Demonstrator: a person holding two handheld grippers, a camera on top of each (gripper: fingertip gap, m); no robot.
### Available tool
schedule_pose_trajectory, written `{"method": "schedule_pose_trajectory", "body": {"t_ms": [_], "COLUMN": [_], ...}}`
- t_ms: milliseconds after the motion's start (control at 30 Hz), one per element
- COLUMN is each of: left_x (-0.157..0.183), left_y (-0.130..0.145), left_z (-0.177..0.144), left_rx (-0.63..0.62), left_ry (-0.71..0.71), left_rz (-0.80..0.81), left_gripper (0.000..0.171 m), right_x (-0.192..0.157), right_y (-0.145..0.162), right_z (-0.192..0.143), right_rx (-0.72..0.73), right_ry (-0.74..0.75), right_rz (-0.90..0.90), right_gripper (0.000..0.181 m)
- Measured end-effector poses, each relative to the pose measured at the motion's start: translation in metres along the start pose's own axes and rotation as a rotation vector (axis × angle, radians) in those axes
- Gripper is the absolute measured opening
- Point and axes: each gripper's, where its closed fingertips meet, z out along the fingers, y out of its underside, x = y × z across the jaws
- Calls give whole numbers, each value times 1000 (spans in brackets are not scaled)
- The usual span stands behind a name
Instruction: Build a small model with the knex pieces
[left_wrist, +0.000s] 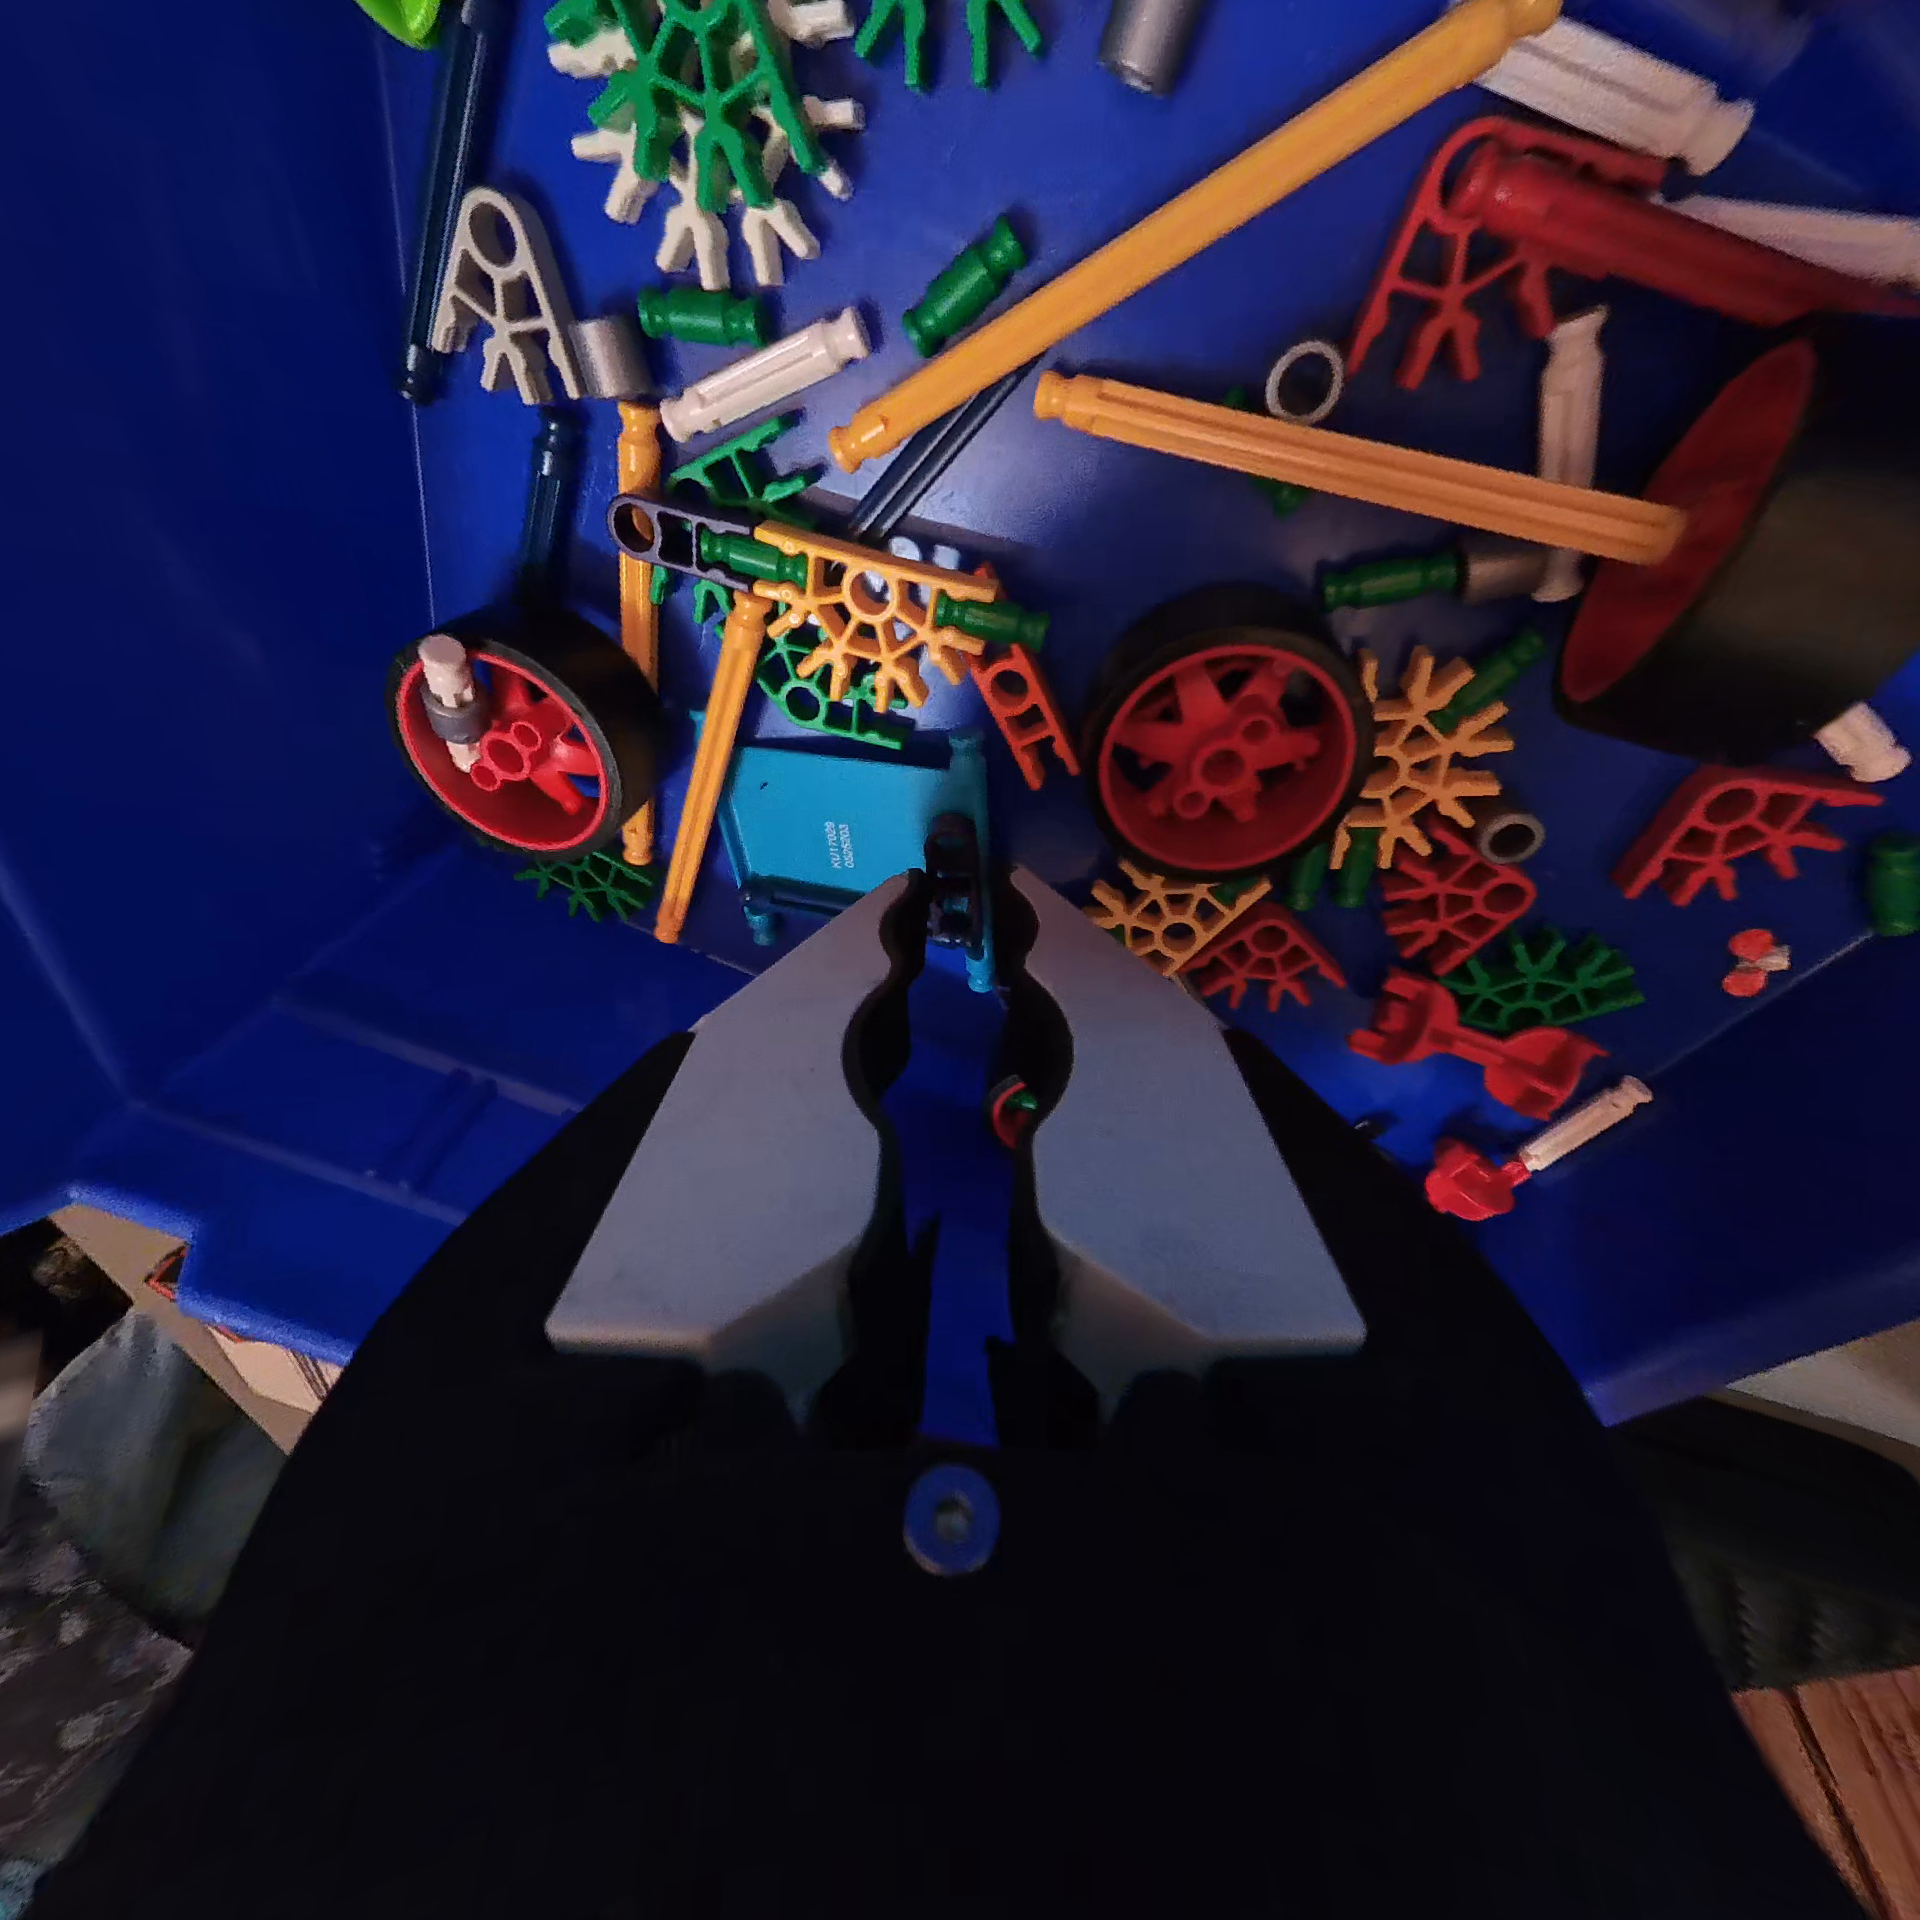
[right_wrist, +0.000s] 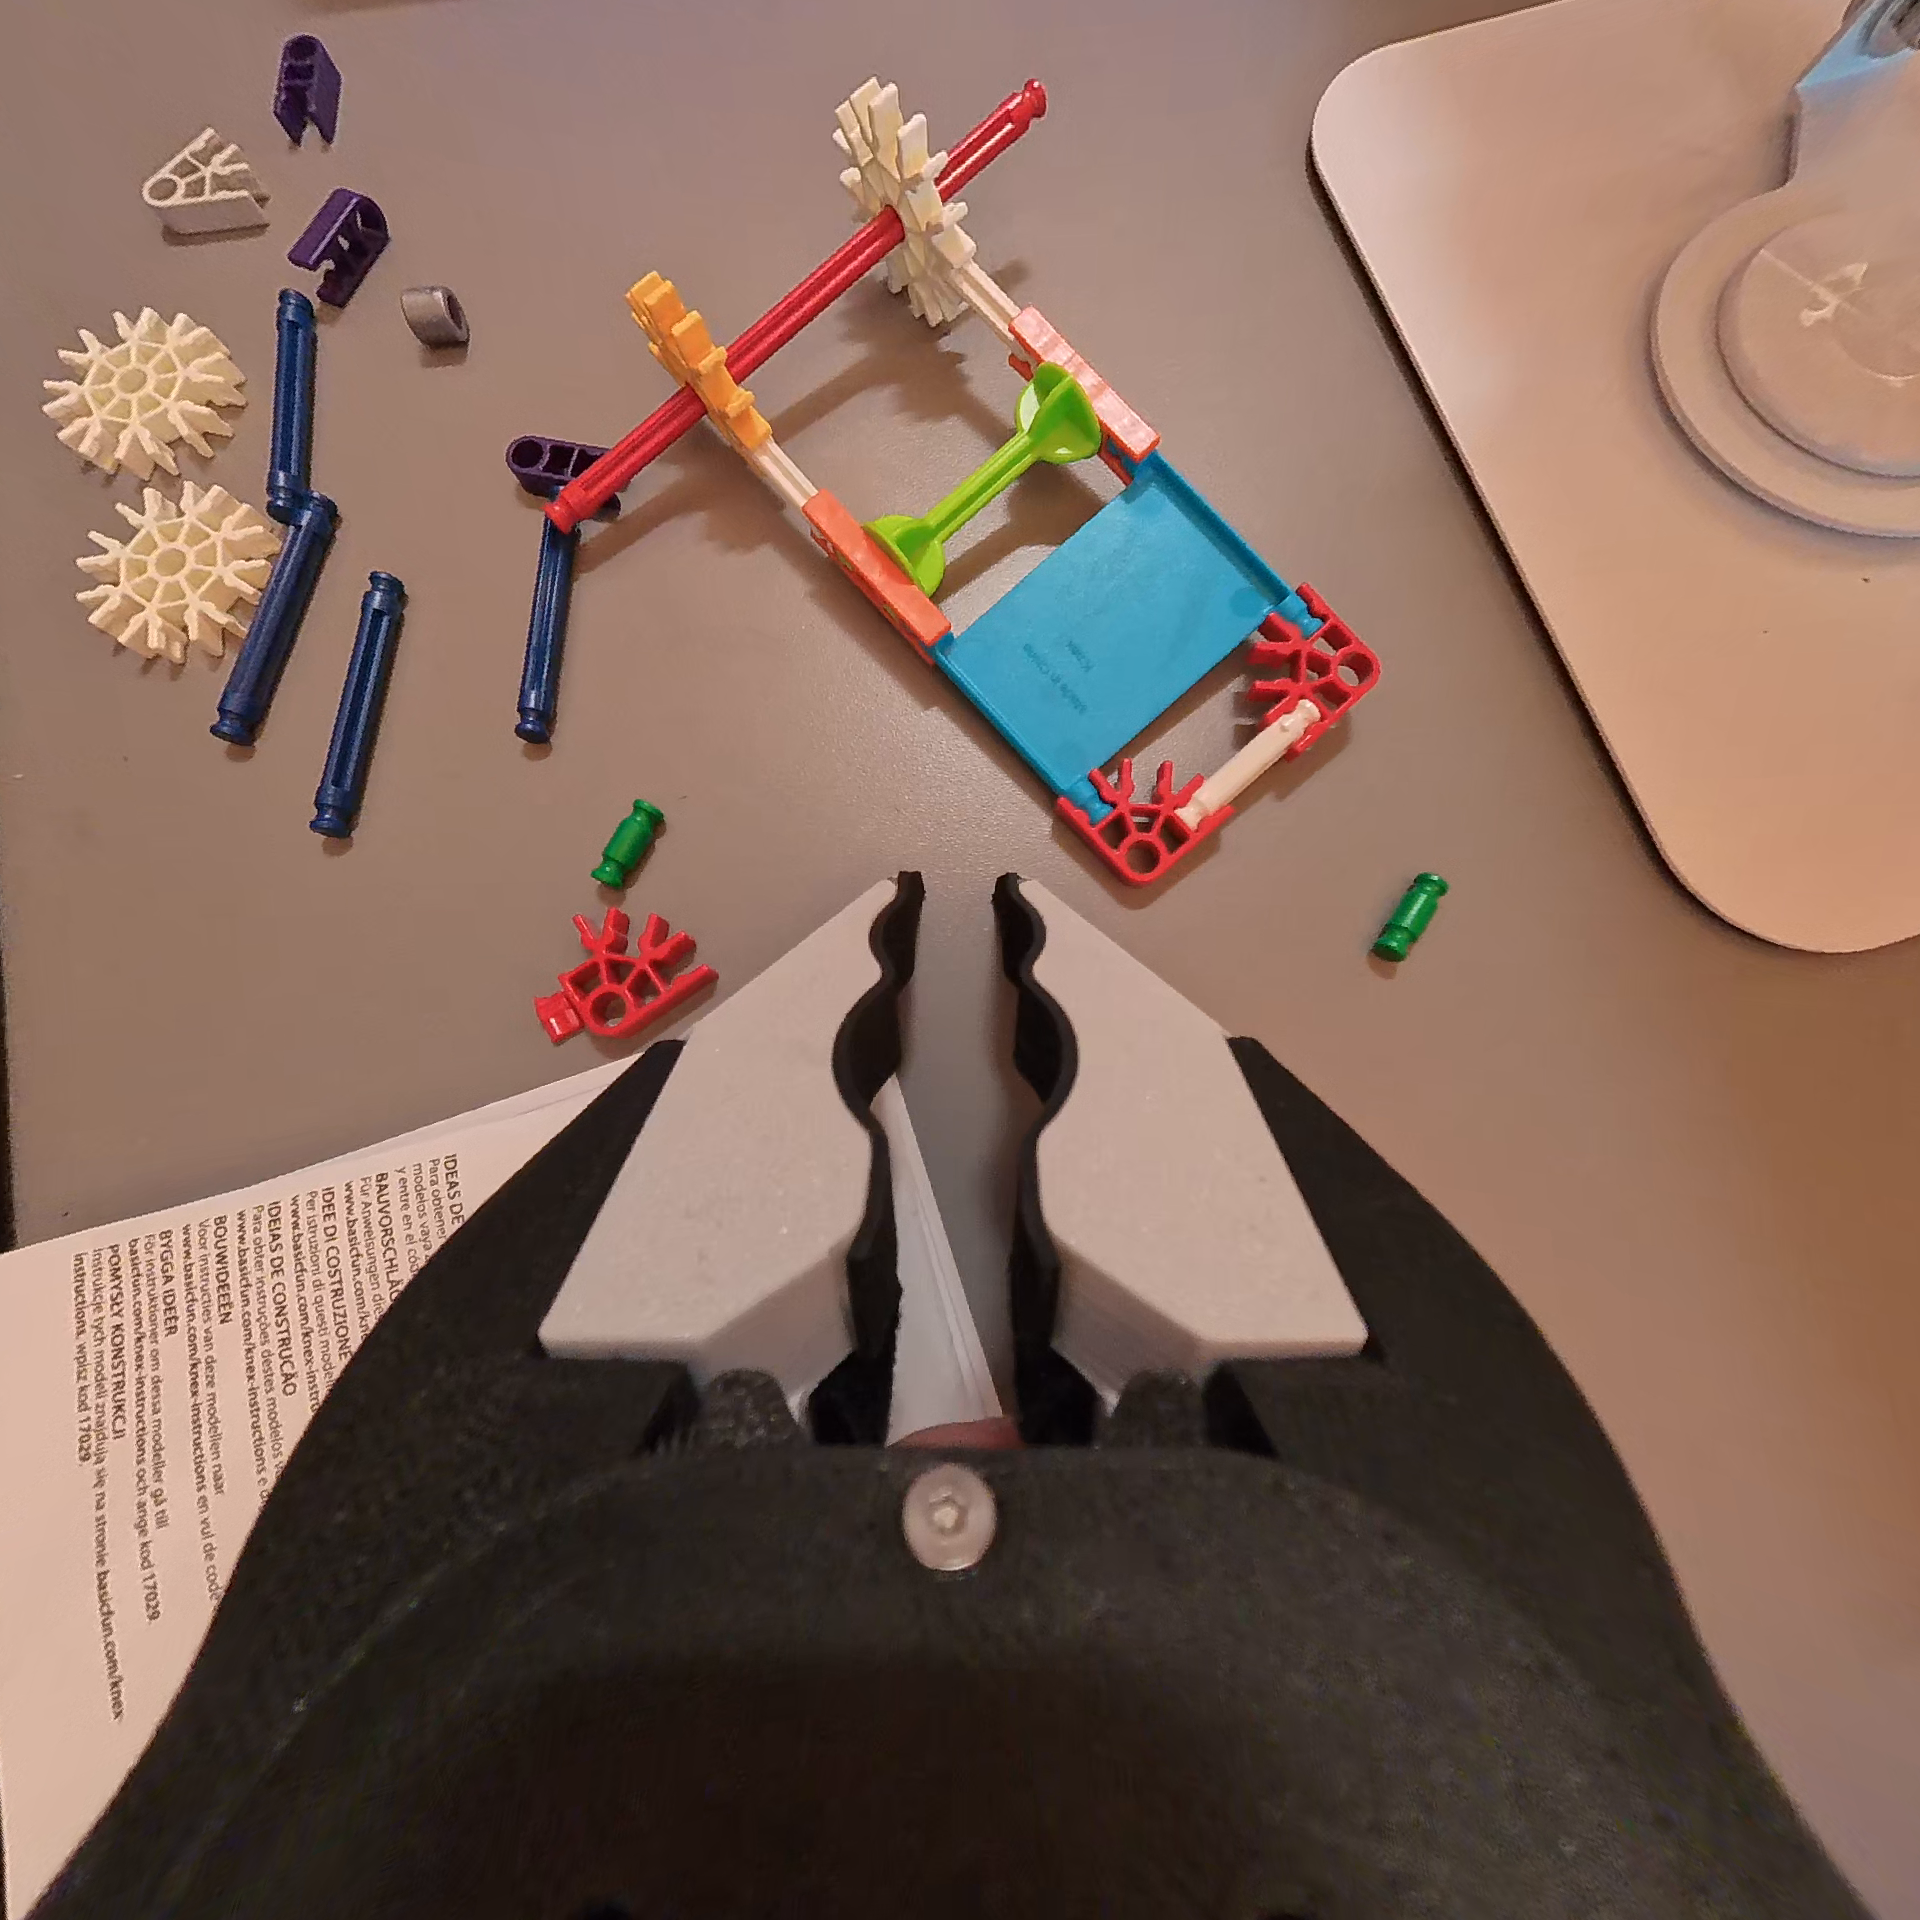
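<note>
A: Left gripper (left_wrist: 958, 894) is down inside the blue bin (left_wrist: 208, 520), fingers nearly closed around a small dark connector (left_wrist: 951, 868) right at the tips. Whether they truly pinch it is hard to tell.

B: It stands lengthwise between the fingers, just on the near edge of the teal panel (left_wrist: 831, 821). A red wheel (left_wrist: 1231, 753) sits ahead to the right.

A: Right gripper (right_wrist: 958, 894) hovers over the bench (right_wrist: 1039, 156), fingers slightly parted, holding nothing.

B: The built frame (right_wrist: 1101, 613) lies ahead and right, its long axis running diagonally away leftward. A red connector (right_wrist: 618, 982) sits just left of the fingers; the booklet (right_wrist: 156, 1351) is partly hidden beneath.
</note>
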Motion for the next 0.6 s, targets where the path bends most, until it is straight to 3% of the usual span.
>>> {"method": "schedule_pose_trajectory", "body": {"t_ms": [200, 600], "left_x": [0, -11], "left_y": [1, -5], "left_z": [-2, -24], "left_rx": [8, 80], "left_ry": [-46, -305], "left_rz": [15, 102], "left_gripper": [11, 11], "right_x": [0, 0], "right_y": [0, 0], "right_z": [0, 0], "right_rx": [-1, -3], "right_ry": [2, 3], "right_rz": [-2, -6], "right_gripper": [14, 13]}}
